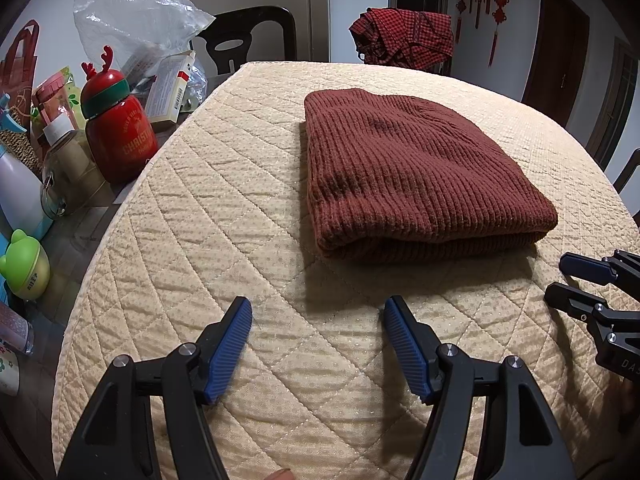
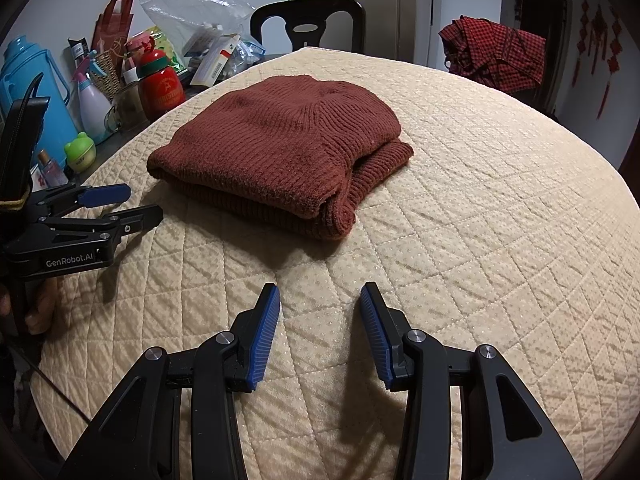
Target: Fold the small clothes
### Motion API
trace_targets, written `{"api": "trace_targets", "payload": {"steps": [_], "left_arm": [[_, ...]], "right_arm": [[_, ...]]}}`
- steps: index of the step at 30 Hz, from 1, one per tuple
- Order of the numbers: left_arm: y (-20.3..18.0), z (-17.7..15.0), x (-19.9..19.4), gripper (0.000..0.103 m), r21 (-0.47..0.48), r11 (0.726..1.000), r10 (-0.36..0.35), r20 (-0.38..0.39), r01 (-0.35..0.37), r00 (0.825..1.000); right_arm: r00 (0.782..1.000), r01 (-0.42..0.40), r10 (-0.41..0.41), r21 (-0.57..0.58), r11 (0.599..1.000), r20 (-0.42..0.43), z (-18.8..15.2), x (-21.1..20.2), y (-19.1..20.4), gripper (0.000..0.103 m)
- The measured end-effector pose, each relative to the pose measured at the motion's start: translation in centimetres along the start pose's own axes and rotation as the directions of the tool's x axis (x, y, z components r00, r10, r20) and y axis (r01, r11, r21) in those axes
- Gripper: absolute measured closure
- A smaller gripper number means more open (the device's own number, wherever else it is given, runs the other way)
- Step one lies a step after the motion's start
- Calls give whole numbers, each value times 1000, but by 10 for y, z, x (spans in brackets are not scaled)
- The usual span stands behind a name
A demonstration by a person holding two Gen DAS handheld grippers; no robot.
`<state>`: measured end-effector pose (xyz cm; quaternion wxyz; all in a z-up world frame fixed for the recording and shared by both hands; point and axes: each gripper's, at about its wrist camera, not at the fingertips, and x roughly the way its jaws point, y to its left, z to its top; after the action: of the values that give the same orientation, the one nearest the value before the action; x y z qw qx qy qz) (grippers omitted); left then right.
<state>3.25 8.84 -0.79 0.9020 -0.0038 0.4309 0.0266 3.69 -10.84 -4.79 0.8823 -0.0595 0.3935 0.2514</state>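
A rust-brown knitted garment (image 1: 416, 172) lies folded into a thick stack on the beige quilted table cover (image 1: 208, 216). It also shows in the right wrist view (image 2: 280, 152), with a sleeve or hem edge tucked at its right side. My left gripper (image 1: 318, 320) is open and empty, hovering over the cover just in front of the garment. My right gripper (image 2: 320, 304) is open and empty, also in front of the garment. Each gripper shows in the other's view: the right one (image 1: 560, 280) at the far right, the left one (image 2: 136, 204) at the left.
Clutter stands left of the cover: a red Christmas bottle (image 1: 118, 132), a glass jar (image 1: 68, 172), a green frog container (image 1: 24, 264), a plastic bag (image 1: 136, 16), a blue thermos (image 2: 28, 92). A black chair (image 2: 308, 24) and a red checkered cloth (image 2: 496, 52) stand behind the table.
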Motion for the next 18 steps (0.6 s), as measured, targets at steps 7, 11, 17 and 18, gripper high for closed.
{"api": "trace_targets", "payload": {"steps": [7, 11, 17, 18], "left_arm": [[0, 0, 0, 30, 0, 1000, 4, 0, -4, 1000], [1, 0, 1, 26, -9, 1000, 9, -3, -9, 1000], [2, 0, 1, 26, -10, 1000, 9, -5, -9, 1000], [2, 0, 1, 25, -11, 1000, 9, -5, -9, 1000]], "right_arm": [[1000, -1, 1, 1, 1000, 0, 0, 0, 0, 60], [1000, -4, 4, 3, 1000, 0, 0, 0, -1, 60], [1000, -4, 4, 3, 1000, 0, 0, 0, -1, 60], [1000, -4, 4, 3, 1000, 0, 0, 0, -1, 60]]}}
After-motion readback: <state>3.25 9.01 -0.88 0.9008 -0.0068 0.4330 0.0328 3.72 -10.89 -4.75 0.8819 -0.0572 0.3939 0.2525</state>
